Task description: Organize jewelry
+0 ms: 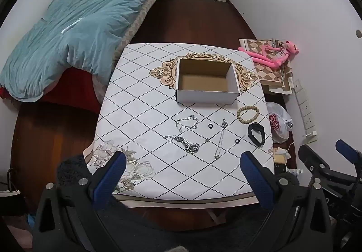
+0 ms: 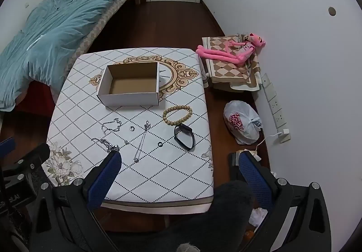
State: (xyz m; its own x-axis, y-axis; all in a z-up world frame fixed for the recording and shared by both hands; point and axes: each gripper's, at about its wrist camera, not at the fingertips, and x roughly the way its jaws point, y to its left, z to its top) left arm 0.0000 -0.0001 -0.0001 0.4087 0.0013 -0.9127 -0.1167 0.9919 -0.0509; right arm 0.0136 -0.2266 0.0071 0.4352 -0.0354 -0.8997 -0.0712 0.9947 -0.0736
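Both grippers hang high over the table, jaws wide apart and empty; no jewelry lifted yet.

Left to right on the table (image 1: pixel 140 116): two tangled silver chains (image 1: pixel 187 123) and (image 1: pixel 185 142), a small dark ring (image 1: pixel 210 126), a straight necklace (image 1: pixel 220 139), a second ring (image 1: pixel 237 140), a bead bracelet (image 1: pixel 248 114), a black band (image 1: pixel 256 133). The open cardboard box (image 1: pixel 207 81) stands empty behind them. Left gripper (image 1: pixel 182 175) sits nearest the chains, right gripper (image 2: pixel 178 173) nearest the necklace and band. Judgement: take one piece at a time, pinch chains at a bunched section, come down steeply, drop inside the box walls. The patterned cloth may hide thin links. Room: bed with blue quilt (image 1: pixel 74 32) at left, wood floor, pink plush toy (image 1: pixel 275 53) at right by the wall.
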